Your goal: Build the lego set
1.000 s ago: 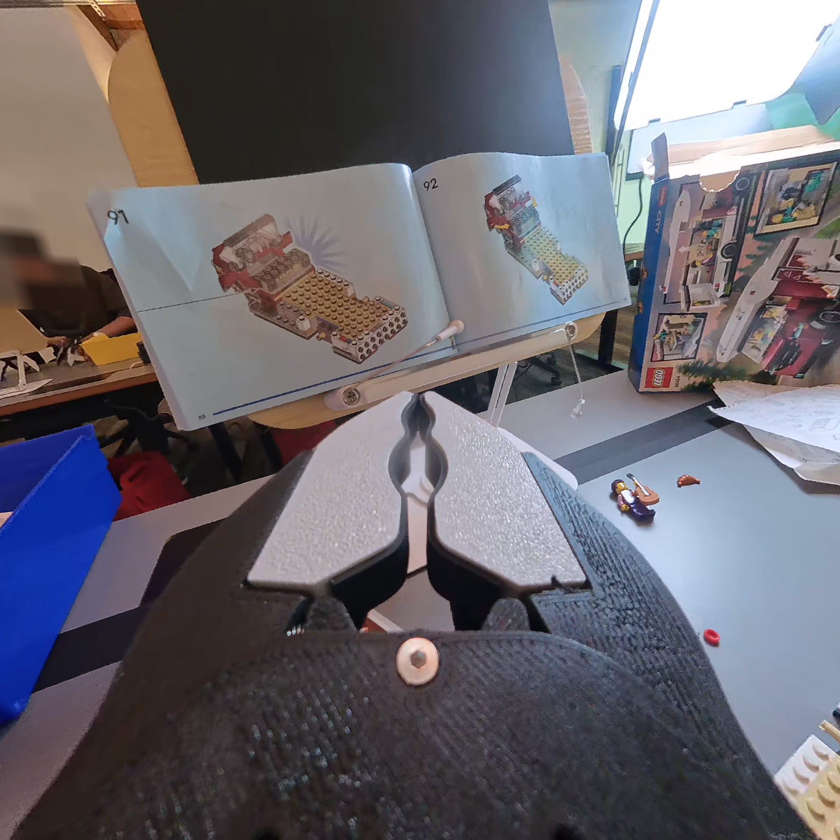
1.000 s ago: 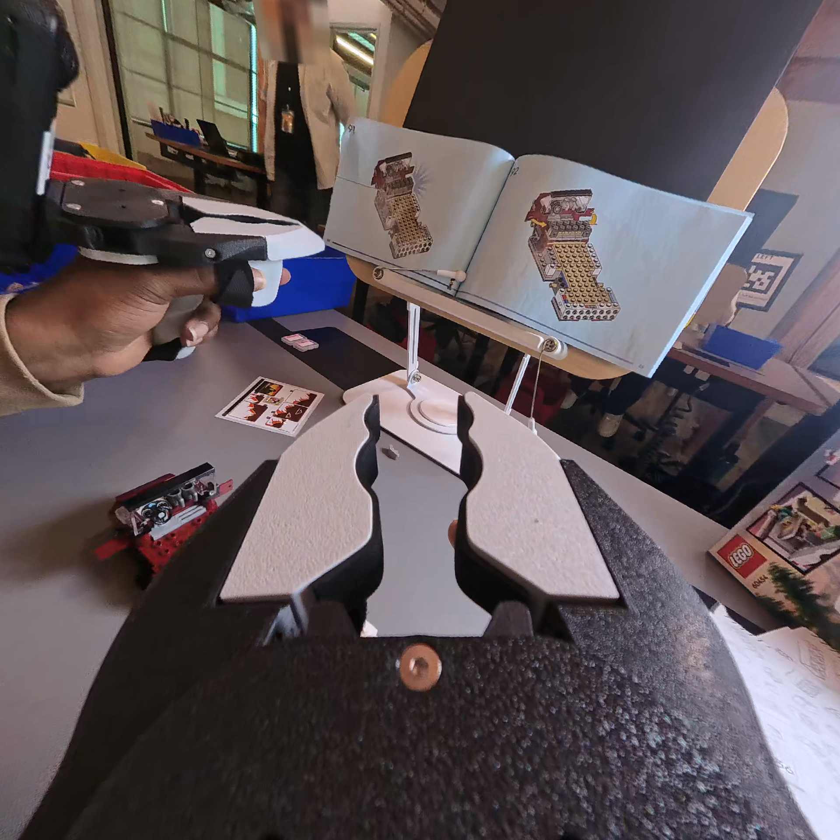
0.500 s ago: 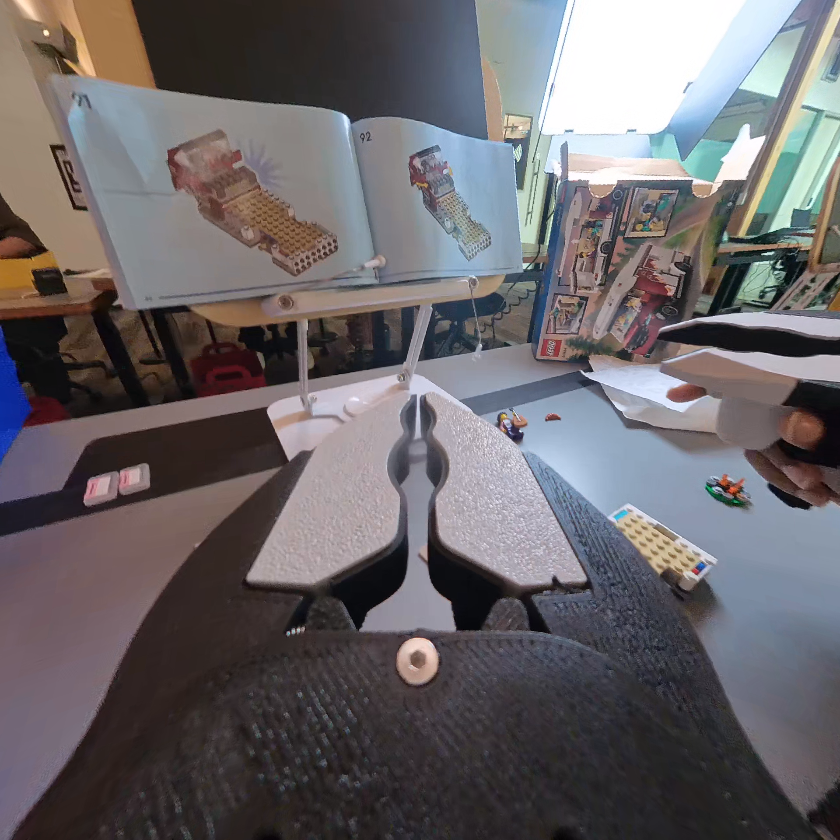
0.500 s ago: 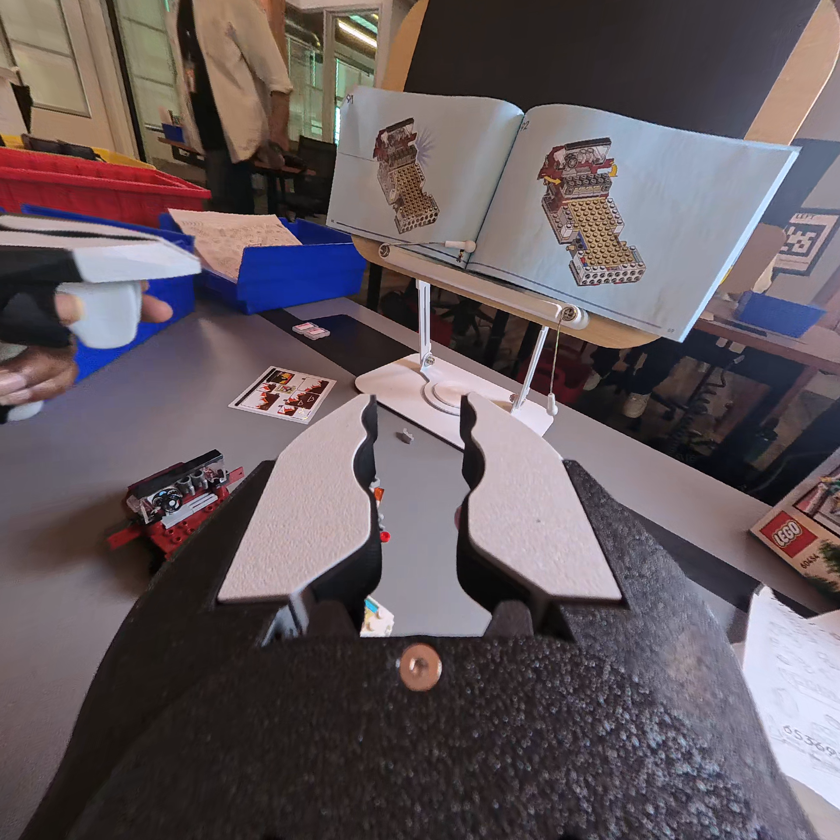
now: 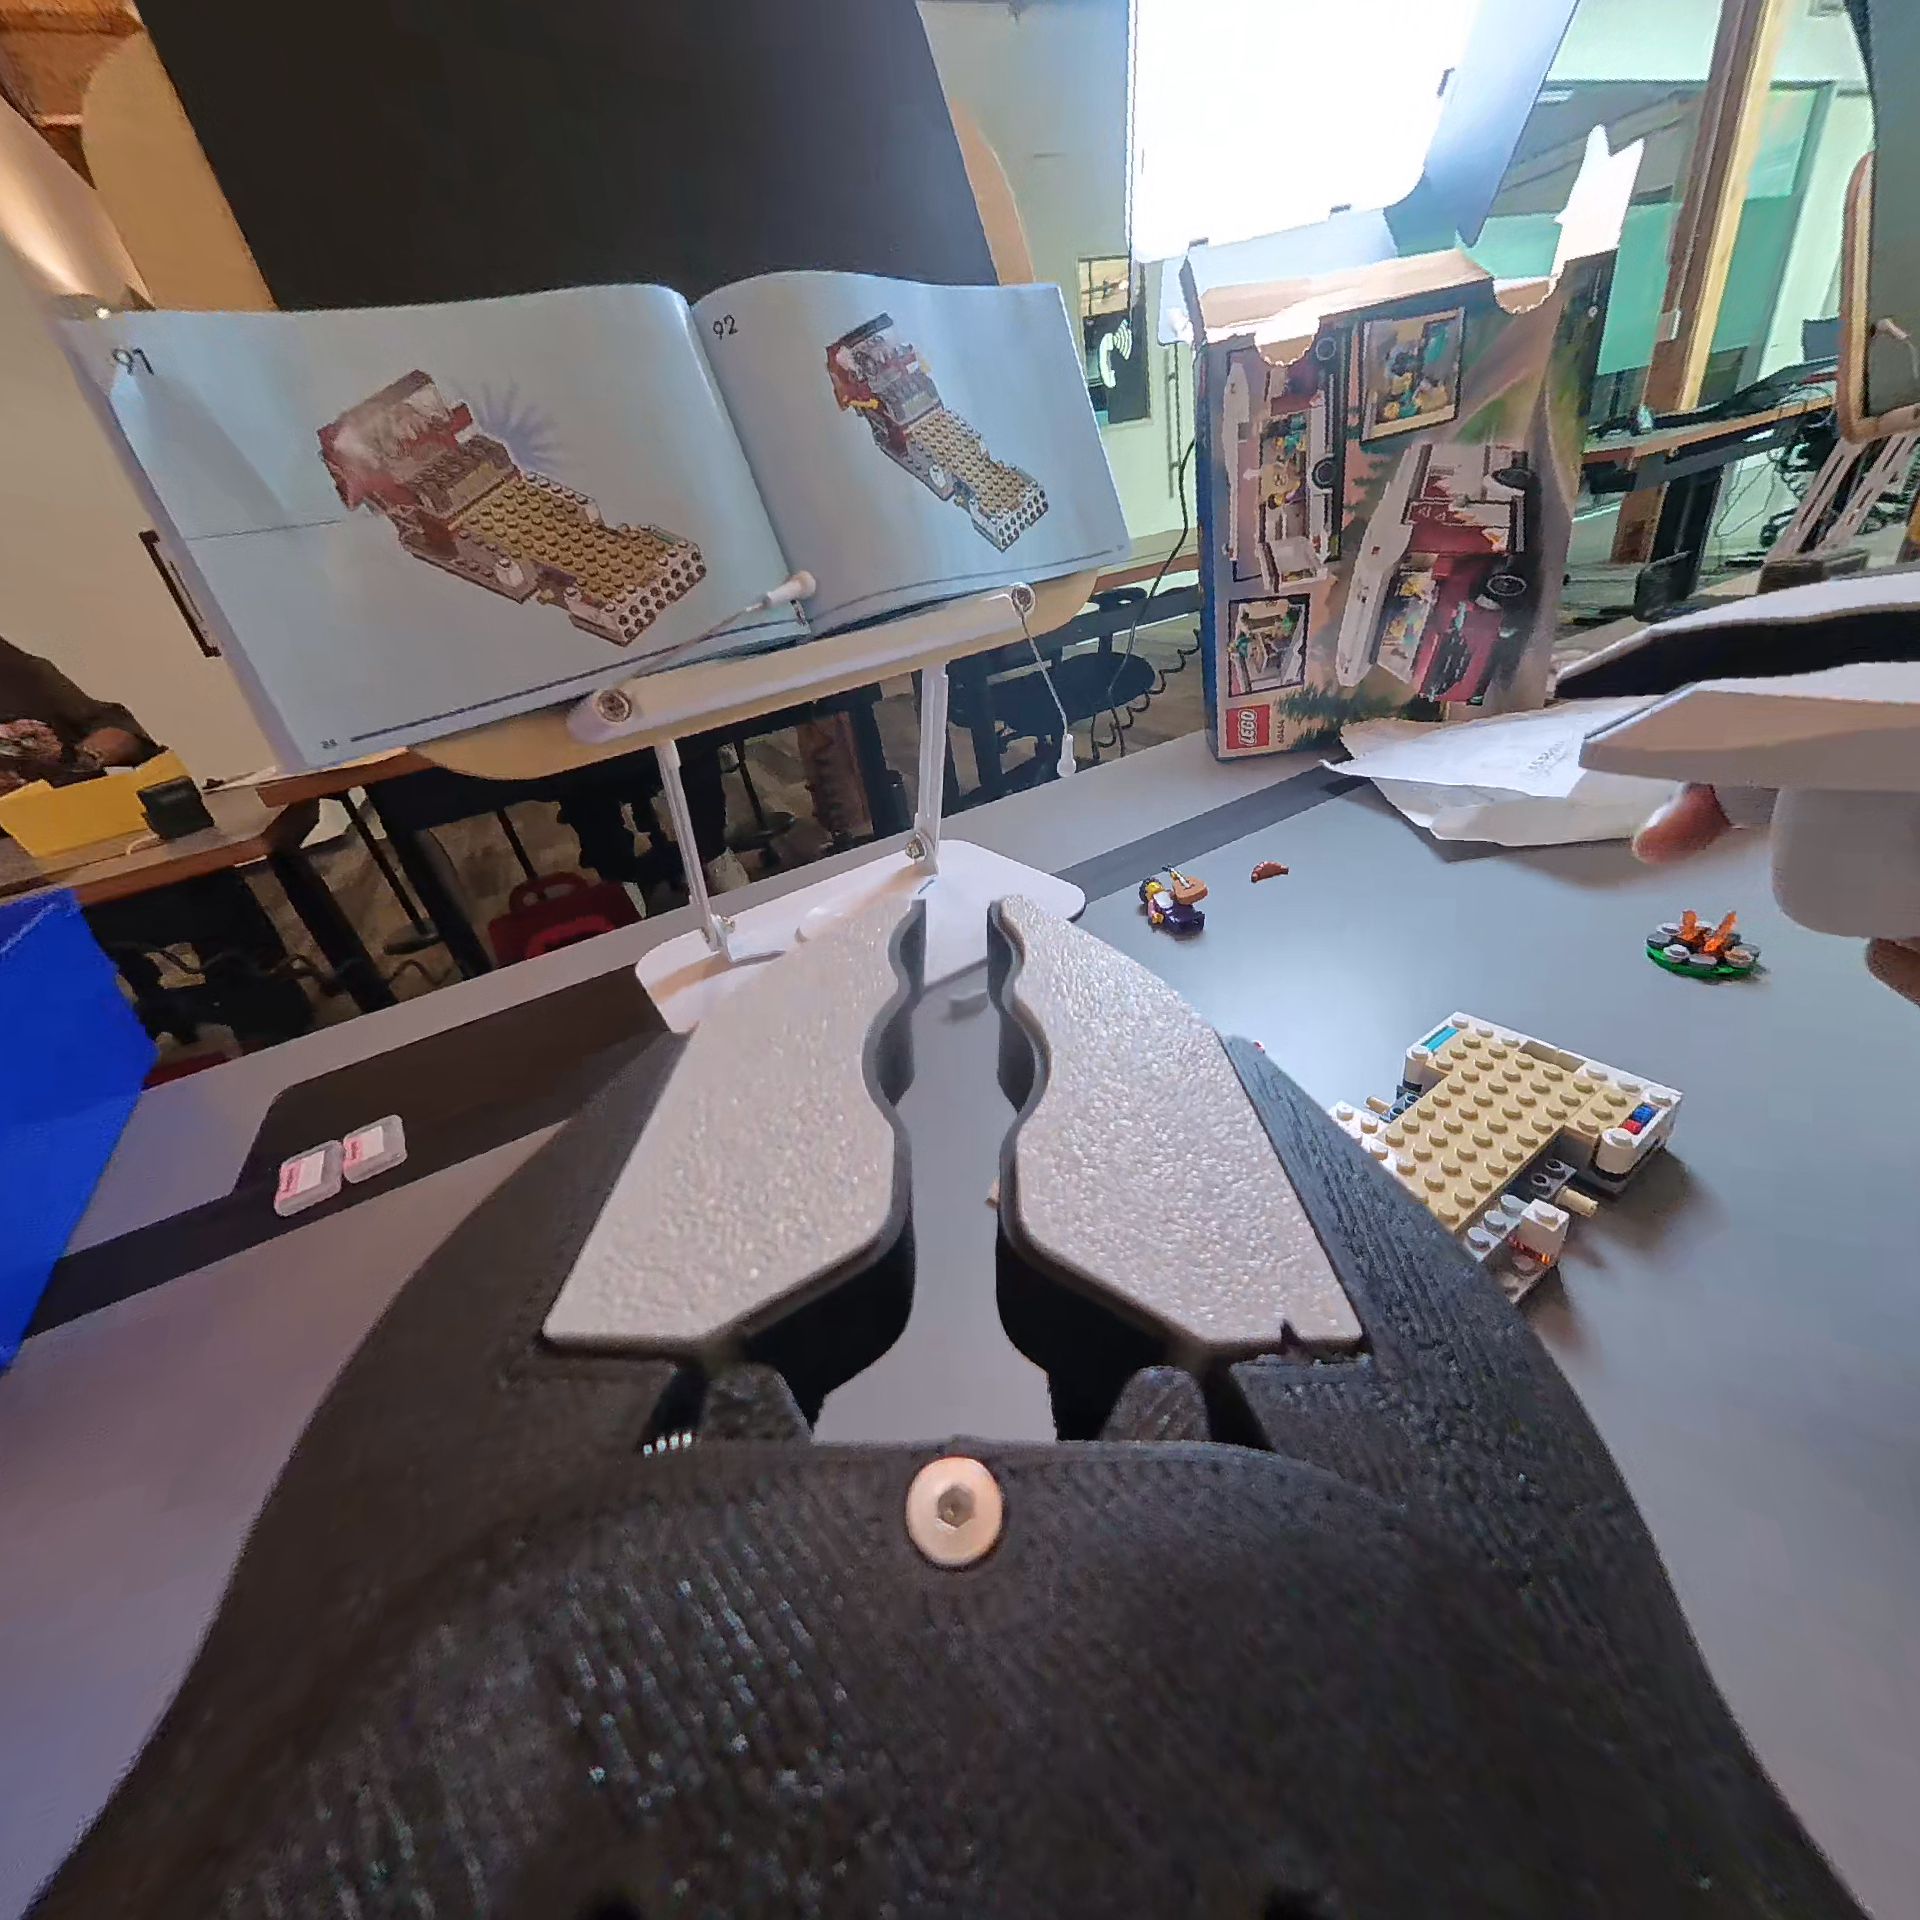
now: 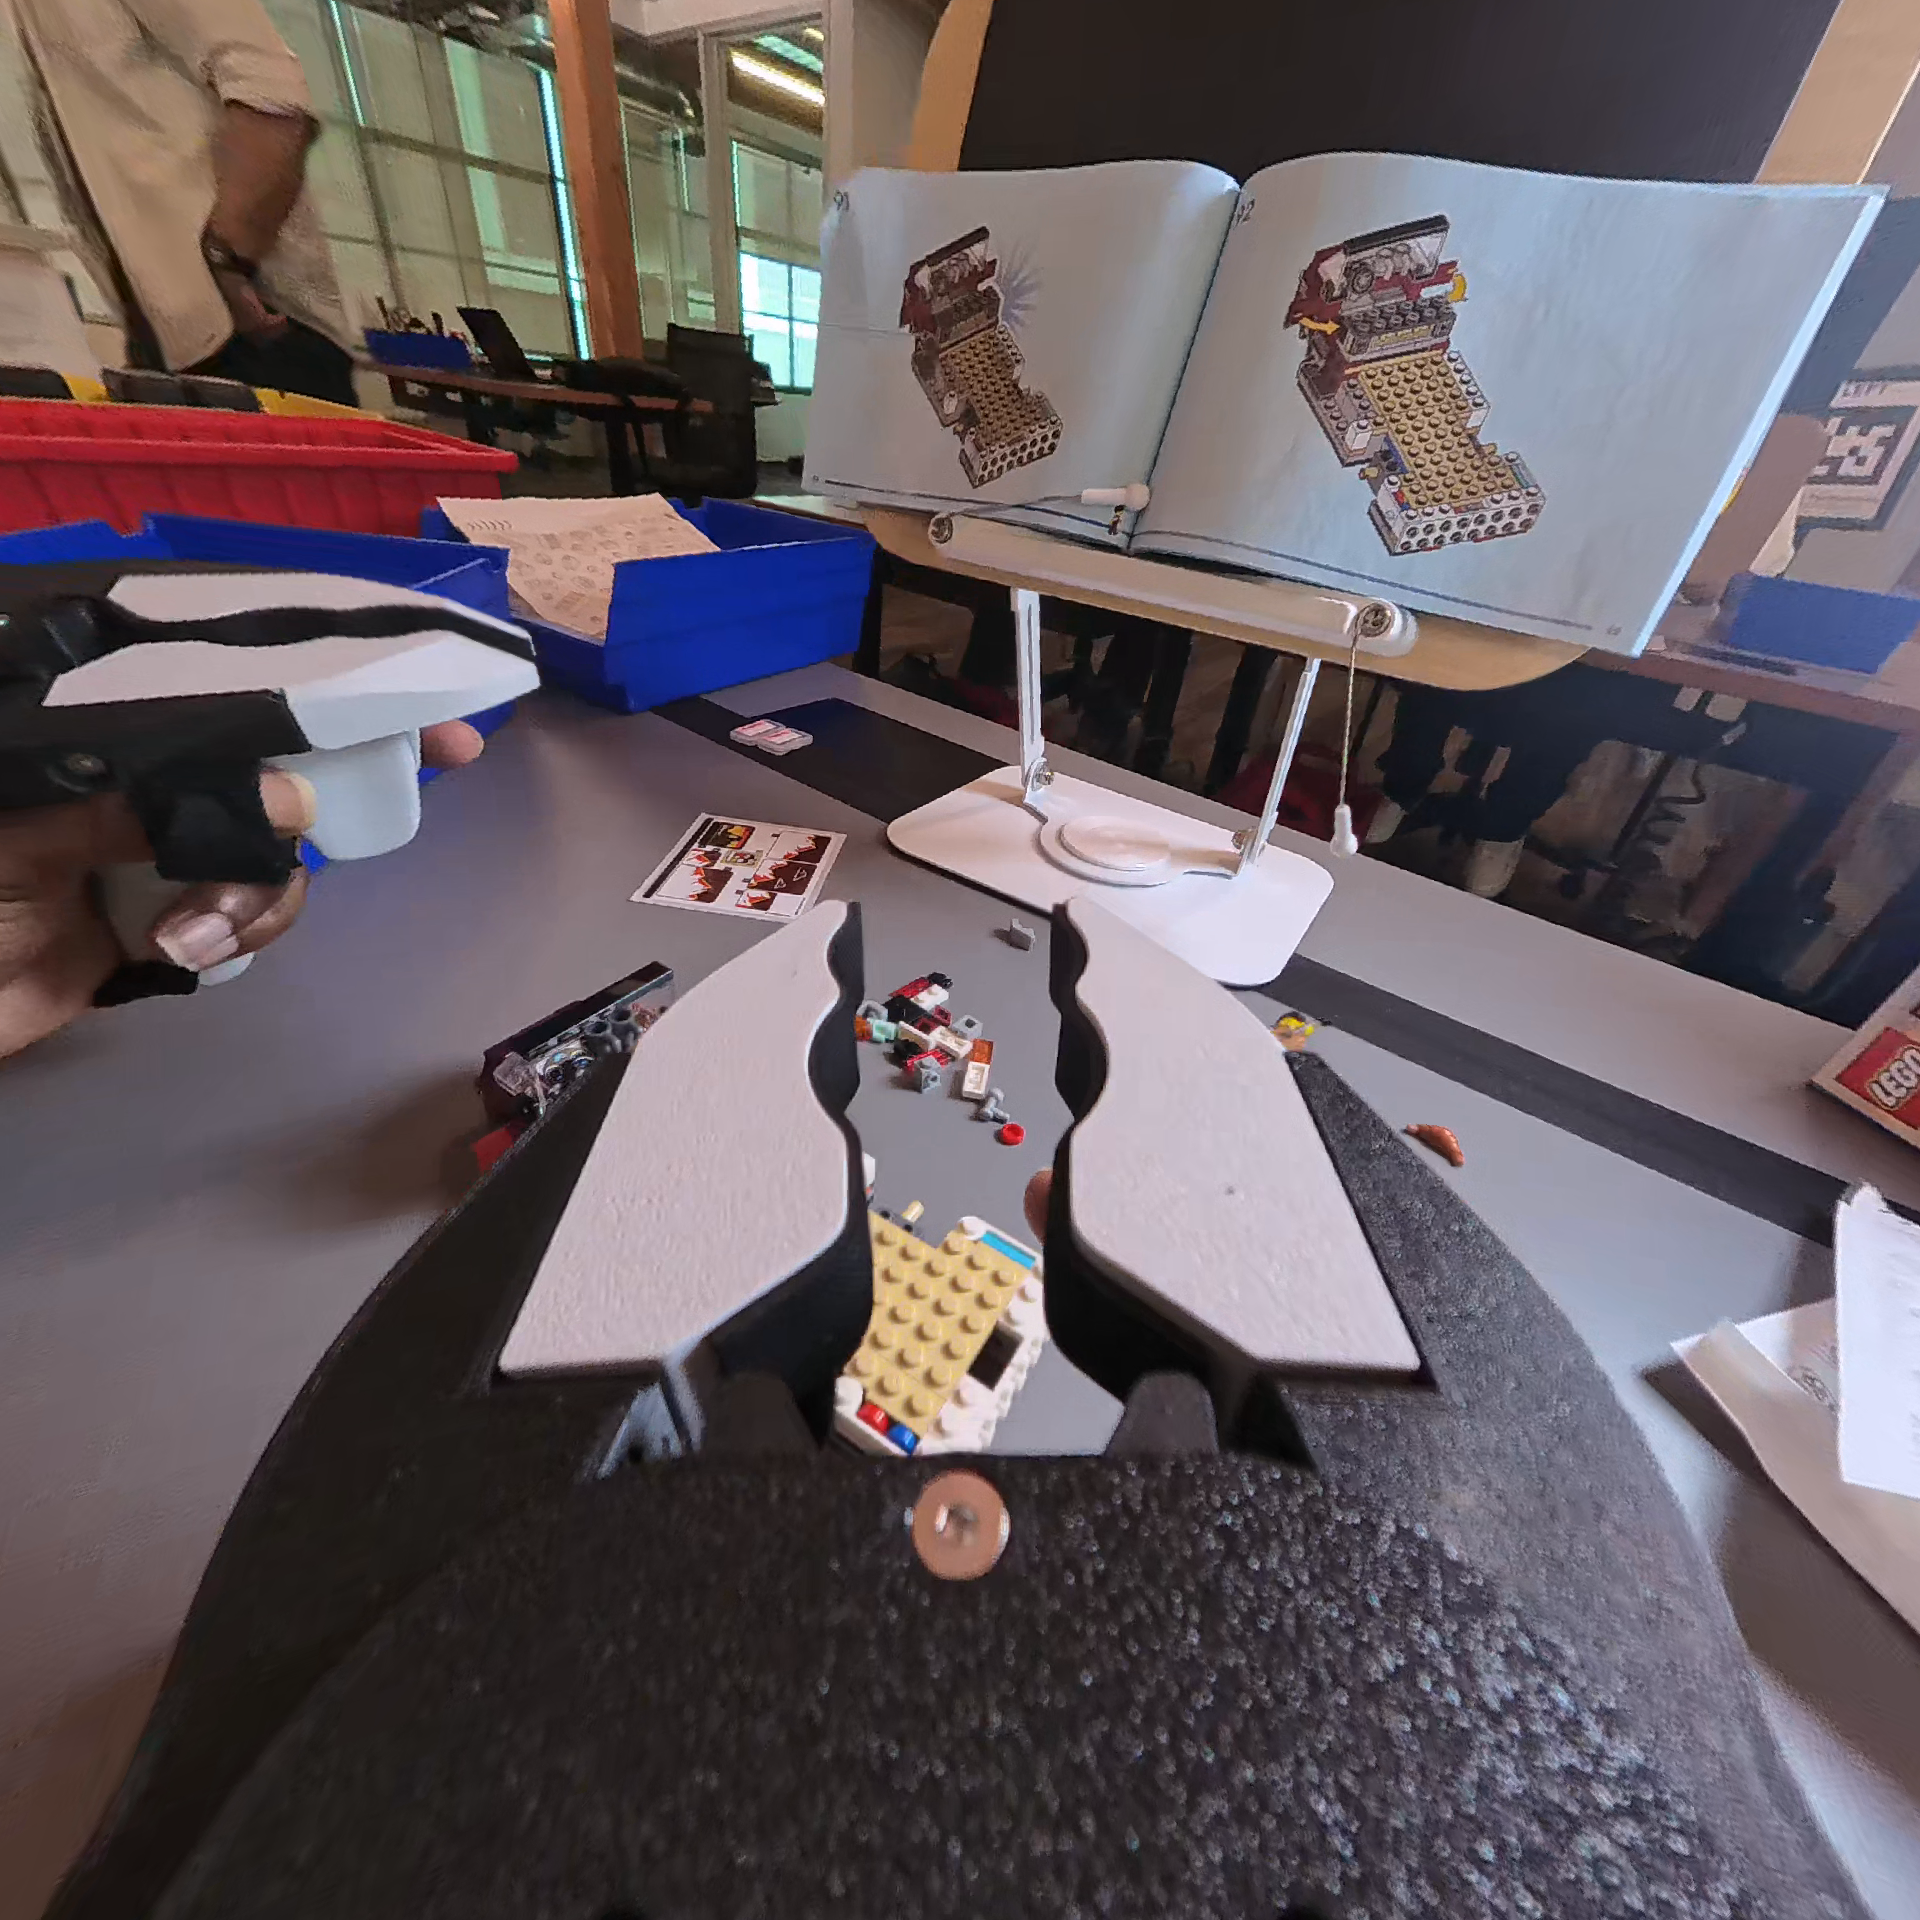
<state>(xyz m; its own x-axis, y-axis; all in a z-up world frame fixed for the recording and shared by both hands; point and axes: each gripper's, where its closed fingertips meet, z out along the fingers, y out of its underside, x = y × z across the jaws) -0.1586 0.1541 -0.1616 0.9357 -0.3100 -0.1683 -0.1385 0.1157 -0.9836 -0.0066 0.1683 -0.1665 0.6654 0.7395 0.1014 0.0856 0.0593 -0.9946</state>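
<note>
My left gripper [image 5: 954,914] hovers over the grey table [image 5: 1662,1403], its jaws a little apart with nothing between them. It points at the white base [image 5: 831,935] of a book stand. A tan-plate brick build [image 5: 1496,1132] lies to its right. My right gripper [image 6: 956,920] is open and empty above a pile of small loose pieces [image 6: 935,1049]. The tan-plate build [image 6: 935,1320] shows under its jaws. A dark red and black build [image 6: 571,1039] lies by its left finger. The left gripper [image 6: 312,644] also shows in the right wrist view, hand-held, and the right gripper [image 5: 1714,686] in the left wrist view.
An open instruction booklet [image 6: 1351,364] rests on the stand. A sticker sheet [image 6: 743,865], two small tiles [image 5: 338,1164], a minifigure [image 5: 1174,899] and a green campfire piece [image 5: 1704,945] lie on the table. A set box [image 5: 1382,499] and papers [image 5: 1486,779] are at the right. Blue bins [image 6: 675,603] and a red bin [image 6: 208,468] are at the left. The green campfire piece [image 5: 1704,945] is closer to my right gripper, around 15 cm from its tips; the left tips are 30 cm off.
My left jaws were shut and have parted a little on nothing. My right gripper has tilted down, so the loose pieces and the tan build have come into view. It stays open.
</note>
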